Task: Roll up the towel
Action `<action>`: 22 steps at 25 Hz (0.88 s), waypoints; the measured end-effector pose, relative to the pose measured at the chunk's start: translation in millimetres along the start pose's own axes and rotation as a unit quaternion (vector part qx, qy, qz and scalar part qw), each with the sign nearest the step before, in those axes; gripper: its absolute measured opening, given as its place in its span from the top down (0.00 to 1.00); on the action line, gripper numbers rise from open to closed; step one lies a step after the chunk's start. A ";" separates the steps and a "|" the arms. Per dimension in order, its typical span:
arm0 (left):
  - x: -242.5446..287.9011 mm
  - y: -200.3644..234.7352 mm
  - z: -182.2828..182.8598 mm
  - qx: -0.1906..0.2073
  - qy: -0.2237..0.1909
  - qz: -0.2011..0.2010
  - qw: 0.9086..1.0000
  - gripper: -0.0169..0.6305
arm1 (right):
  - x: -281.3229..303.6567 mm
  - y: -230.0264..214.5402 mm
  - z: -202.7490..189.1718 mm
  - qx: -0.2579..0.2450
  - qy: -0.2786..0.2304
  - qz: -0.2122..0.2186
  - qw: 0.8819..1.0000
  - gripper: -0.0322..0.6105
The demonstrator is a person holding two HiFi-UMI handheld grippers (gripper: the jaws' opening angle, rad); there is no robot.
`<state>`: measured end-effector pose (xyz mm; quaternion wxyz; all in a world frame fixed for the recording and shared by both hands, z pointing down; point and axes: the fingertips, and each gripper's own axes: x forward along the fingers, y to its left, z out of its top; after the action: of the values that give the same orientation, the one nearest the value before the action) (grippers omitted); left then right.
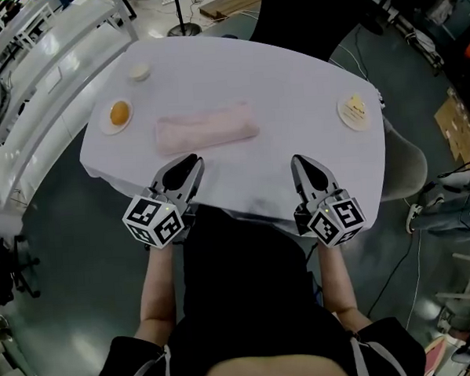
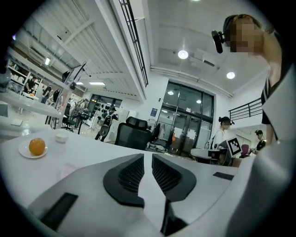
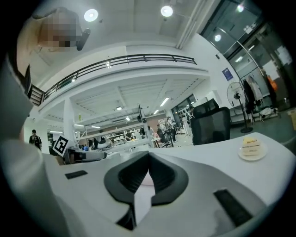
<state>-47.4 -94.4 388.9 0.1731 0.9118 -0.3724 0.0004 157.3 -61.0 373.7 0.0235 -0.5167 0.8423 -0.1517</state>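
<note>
A pink towel [image 1: 206, 130] lies as a long, low roll across the middle of the white-clothed table [image 1: 237, 73]; in the left gripper view it is only a faint pink patch [image 2: 69, 170]. Both grippers hover over the table's near edge, short of the towel and not touching it. My left gripper [image 1: 191, 163] points at the towel's left half; its jaws stand a narrow slit apart [image 2: 148, 159] with nothing between them. My right gripper [image 1: 299, 163] is off the towel's right end, and its jaw tips meet [image 3: 148, 156] on nothing.
A plate with an orange [image 1: 119, 115] [image 2: 37, 147] and a small white bowl [image 1: 139, 72] [image 2: 61, 136] sit at the table's left. A plate with a cake slice [image 1: 355, 111] [image 3: 252, 149] sits at the right. A grey chair [image 1: 407, 166] stands beside the right edge.
</note>
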 end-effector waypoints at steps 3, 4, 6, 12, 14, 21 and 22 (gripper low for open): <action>1.6 -1.3 -3.7 0.025 0.006 0.008 1.000 0.93 | 2.7 5.5 -6.2 -0.016 0.009 -0.001 1.000 0.95; 1.6 -1.8 -3.6 0.030 0.005 0.008 0.999 0.95 | 4.1 8.5 -7.4 -0.026 0.013 -0.002 1.000 0.95; 1.8 -2.7 -1.6 0.034 -0.001 0.006 0.999 0.96 | 7.3 12.5 -9.0 -0.041 0.022 -0.003 0.999 0.95; -0.9 -6.0 -12.3 0.086 0.022 0.001 0.996 0.96 | 11.4 15.4 -21.7 -0.056 0.044 0.002 0.997 0.95; -3.1 -2.0 -14.3 0.084 0.027 0.007 0.996 0.96 | 12.4 14.3 -23.1 -0.055 0.046 0.001 0.997 0.95; -8.0 9.6 -15.7 0.082 0.026 0.021 0.996 0.96 | 18.6 12.1 -28.5 -0.064 0.057 0.002 0.996 0.95; -8.7 11.2 -15.3 0.081 0.025 0.022 0.996 0.96 | 20.0 13.5 -29.5 -0.067 0.059 0.002 0.996 0.95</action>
<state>-59.3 -91.0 405.7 0.1078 0.9140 -0.3869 0.0577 130.6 -66.1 400.4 -0.0603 -0.5057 0.8514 -0.1251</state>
